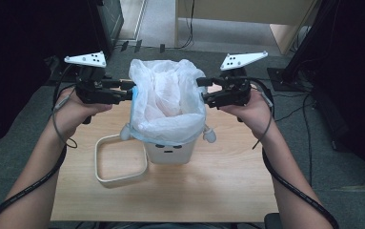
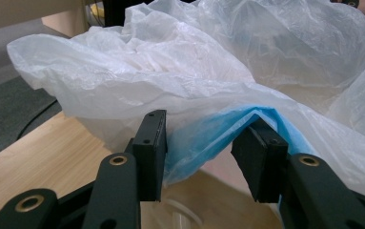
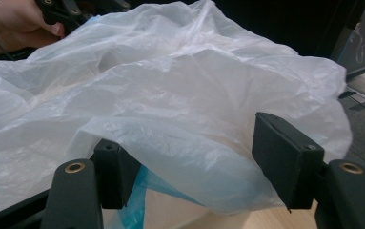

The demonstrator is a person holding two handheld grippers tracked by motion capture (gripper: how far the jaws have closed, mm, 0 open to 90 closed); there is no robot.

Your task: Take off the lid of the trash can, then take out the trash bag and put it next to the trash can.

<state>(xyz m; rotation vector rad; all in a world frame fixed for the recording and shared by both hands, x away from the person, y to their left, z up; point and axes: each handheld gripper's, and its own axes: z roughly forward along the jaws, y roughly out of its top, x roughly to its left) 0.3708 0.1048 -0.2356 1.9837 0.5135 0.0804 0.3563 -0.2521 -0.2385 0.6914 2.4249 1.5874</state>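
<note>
Nearest edge, high view: two bare forearms in from the bottom, black cables trailing along them. Light wooden table, bare grain across the front half. Cream square frame flat on the wood, left of centre, just beside the bin. White bin mid-table, small face marks on its front, rounded knobs at both sides. Bin lined with white plastic bag, puffed and crumpled above the rim; blue bag layer peeking out under the white along the rim.

Left gripper at the bag's left edge, jaws spread; left gripper view: white and blue film draped between the pads, film against the left pad, right pad apart from it, no pinch visible. Right gripper at the bag's right edge, jaws spread wide; right gripper view: white film bulging over and between the pads, not clamped. Grey three-cornered plates on top of both.

Past the table: grey carpet floor, loose cables on it at right. Dark equipment stands left and right. Pale wooden furniture at the back, lighter floor strip beyond.
</note>
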